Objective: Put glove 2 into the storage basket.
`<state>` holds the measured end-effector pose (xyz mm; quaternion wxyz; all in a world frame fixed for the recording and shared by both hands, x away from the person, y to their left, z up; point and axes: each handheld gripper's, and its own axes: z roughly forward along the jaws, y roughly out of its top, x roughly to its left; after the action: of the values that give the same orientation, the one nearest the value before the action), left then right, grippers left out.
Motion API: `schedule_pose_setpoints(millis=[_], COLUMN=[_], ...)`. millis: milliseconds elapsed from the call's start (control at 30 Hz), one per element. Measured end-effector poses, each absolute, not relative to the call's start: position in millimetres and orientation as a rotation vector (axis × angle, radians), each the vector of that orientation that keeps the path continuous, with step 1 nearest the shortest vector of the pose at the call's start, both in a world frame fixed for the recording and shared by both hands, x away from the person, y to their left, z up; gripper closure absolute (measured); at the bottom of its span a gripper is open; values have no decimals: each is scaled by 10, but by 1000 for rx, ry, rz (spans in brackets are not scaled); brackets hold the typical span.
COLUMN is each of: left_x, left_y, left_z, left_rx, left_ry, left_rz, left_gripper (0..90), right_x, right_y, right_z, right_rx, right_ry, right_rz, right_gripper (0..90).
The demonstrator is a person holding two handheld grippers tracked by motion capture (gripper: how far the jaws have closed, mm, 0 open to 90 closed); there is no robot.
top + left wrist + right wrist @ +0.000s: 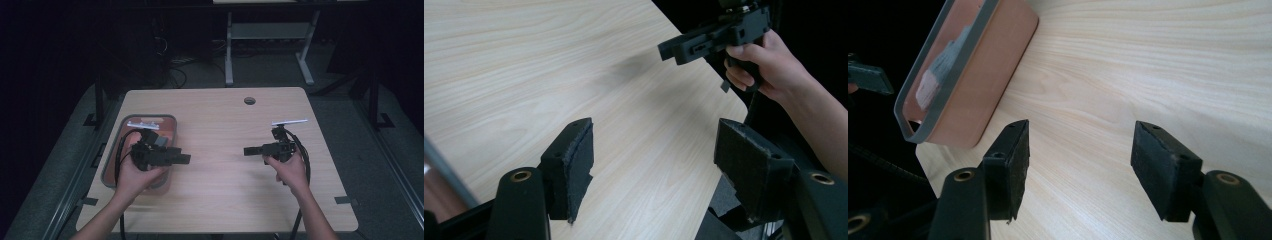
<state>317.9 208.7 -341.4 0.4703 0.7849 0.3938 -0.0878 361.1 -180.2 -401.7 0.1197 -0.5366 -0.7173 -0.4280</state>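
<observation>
bare table (pixel 225 130) between tools, tray (pixel 111 150) blocking left edge

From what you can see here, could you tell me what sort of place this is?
Probably a lab or workshop set up for recording: a bare wooden table in a dark room, cables on the floor behind it, and the metal legs of a second desk.

bench (pixel 220 125): pale wood, fine grain streaks
tray (pixel 172 120): salmon-brown walls, grey rim
left gripper (pixel 186 159): black
right gripper (pixel 248 150): black
fingers (pixel 1162 167): matt black pads, brass-coloured screws
floor (pixel 380 165): dark grey
</observation>
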Motion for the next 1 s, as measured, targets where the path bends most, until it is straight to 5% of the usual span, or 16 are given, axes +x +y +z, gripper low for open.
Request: schedule_pose_setpoints(millis=[1000], left_x=[3024], left_y=[1773], left_z=[-3596], left_rx=[1928], left_ry=[879], left_rz=[-251], left_gripper=[313], right_x=[3414], right_y=[-2112], right_z=[-4280], right_rx=[-1581], right_ry=[-2089], right_rz=[-1224], right_gripper=[397])
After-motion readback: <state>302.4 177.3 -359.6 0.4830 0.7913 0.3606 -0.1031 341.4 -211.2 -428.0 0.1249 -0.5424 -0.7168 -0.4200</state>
